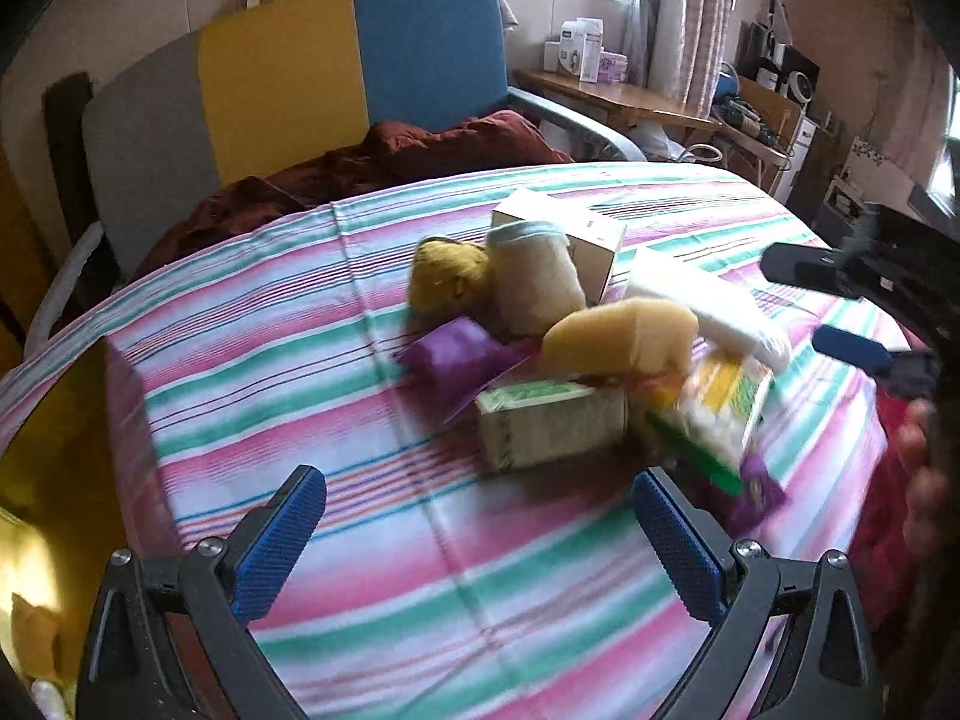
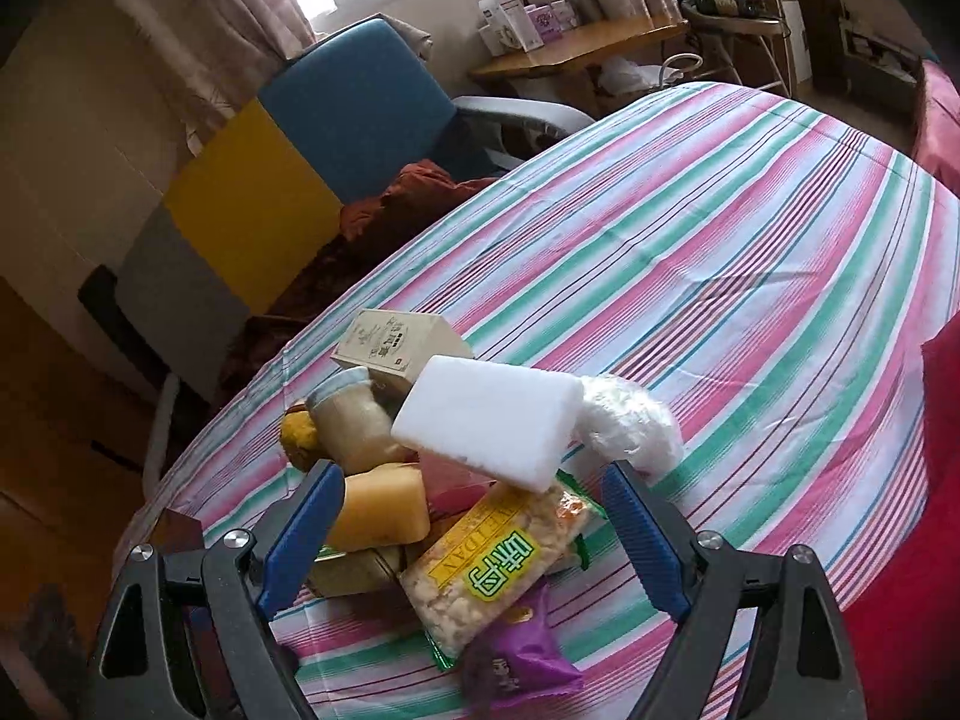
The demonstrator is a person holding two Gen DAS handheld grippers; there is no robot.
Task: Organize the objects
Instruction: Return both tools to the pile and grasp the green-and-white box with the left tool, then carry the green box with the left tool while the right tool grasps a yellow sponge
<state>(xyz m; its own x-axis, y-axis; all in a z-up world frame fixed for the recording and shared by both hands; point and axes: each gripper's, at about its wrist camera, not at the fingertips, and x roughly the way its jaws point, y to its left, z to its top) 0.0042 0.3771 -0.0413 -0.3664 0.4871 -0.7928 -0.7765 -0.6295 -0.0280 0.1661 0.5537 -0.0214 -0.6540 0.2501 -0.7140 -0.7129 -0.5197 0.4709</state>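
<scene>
A heap of objects lies on the striped cloth (image 1: 420, 588). It holds a white foam block (image 2: 486, 420), a yellow sponge (image 2: 384, 510), a snack bag (image 2: 480, 576), a purple packet (image 2: 516, 666), a jar (image 2: 354, 426), a beige box (image 2: 396, 342) and a green box (image 1: 546, 426). My right gripper (image 2: 474, 471) hovers open just over the heap, its pads touching nothing and the snack bag below between them. My left gripper (image 1: 477, 483) stands open in front of the green box, with nothing between its fingers. In the left wrist view the right gripper (image 1: 828, 309) comes in from the right.
A chair (image 1: 360, 72) with blue, yellow and grey panels stands behind the cloth, with a rust-brown blanket (image 1: 420, 150) on its seat. Further back is a wooden desk (image 1: 618, 96) with boxes. A hand (image 1: 918, 450) and red fabric (image 2: 900, 600) are at the right edge.
</scene>
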